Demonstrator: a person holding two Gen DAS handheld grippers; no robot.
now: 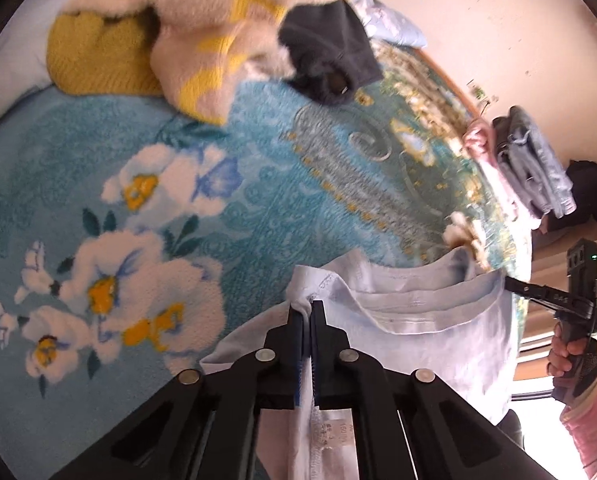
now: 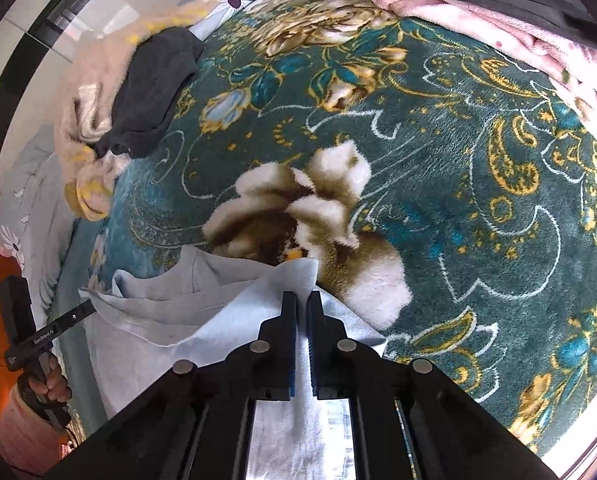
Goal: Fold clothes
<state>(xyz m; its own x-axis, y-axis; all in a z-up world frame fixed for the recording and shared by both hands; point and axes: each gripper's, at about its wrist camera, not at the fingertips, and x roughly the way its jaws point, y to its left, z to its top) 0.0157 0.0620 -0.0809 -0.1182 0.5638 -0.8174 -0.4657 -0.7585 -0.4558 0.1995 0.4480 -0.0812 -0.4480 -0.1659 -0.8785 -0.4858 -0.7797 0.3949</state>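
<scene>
over a floral blanket (image 2: 458, 160), each hand-held gripper, left (image 1: 309, 312) and right (image 2: 302, 300), pinches the pale blue garment (image 1: 418, 320).

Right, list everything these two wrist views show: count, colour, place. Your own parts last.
pale blue garment: 1, light blue, held up between both grippers over the blanket
floral blanket: 1, teal with white and gold flowers, covering the bed
fluffy sweater: 1, cream with yellow, heaped at the far side
mustard knit: 1, yellow, beside the sweater
dark garment: 1, charcoal, on the heap's edge
folded stack: 1 pile, blue-grey over pink, at the blanket's edge
left gripper: 1, black, shut on the garment
right gripper: 1, black, shut on the garment
</scene>
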